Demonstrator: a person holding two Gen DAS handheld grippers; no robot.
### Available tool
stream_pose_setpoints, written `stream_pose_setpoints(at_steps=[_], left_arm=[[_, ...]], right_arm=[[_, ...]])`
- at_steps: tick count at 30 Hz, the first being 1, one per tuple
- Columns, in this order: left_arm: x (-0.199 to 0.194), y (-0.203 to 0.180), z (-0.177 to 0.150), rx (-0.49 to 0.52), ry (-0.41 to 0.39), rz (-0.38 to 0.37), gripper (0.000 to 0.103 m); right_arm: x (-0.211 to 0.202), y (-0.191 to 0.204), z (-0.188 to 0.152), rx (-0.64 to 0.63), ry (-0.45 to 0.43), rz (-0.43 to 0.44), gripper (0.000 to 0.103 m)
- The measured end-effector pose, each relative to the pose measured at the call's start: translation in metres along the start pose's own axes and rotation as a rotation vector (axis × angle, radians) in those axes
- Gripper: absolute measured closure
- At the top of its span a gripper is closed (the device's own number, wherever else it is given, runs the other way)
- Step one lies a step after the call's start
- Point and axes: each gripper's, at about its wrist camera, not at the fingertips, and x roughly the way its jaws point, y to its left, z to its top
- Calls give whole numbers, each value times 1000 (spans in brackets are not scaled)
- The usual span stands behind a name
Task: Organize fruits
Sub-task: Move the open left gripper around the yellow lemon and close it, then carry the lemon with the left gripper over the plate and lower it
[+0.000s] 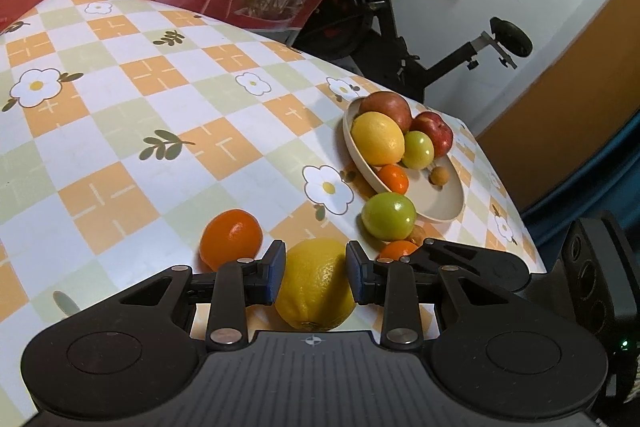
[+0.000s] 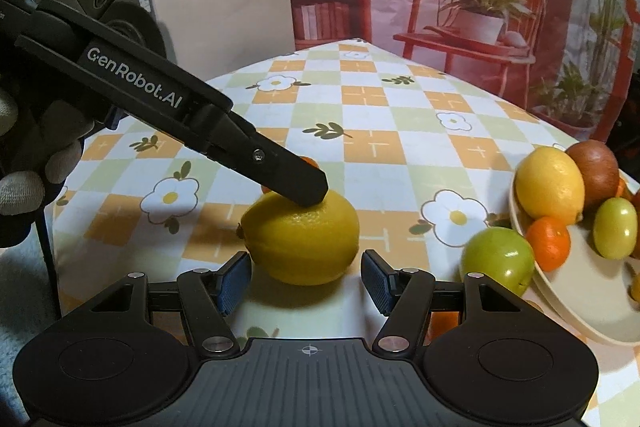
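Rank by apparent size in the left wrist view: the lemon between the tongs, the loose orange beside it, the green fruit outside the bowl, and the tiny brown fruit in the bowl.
1. lemon, nearest the camera, so partly exaggerated
2. orange and green fruit, too alike to rank
3. tiny brown fruit, clearly smallest

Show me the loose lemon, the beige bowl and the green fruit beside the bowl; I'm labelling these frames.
Loose lemon (image 2: 302, 239): right wrist view, middle of its peel.
Beige bowl (image 1: 440, 197): left wrist view, bare inner floor.
Green fruit (image 1: 388, 215): left wrist view, middle of its skin.
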Motion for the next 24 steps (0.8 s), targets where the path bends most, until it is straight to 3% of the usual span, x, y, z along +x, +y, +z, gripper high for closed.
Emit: stream_pose_setpoints(at_steps=[12,24], left_arm=[[2,4,1,-16,-4,-12,68],[3,-21,5,14,-15,-14,68]], right_arm=[[4,-7,-3,66,-16,34,49],[-17,-19,-11,145,-83,33,49]])
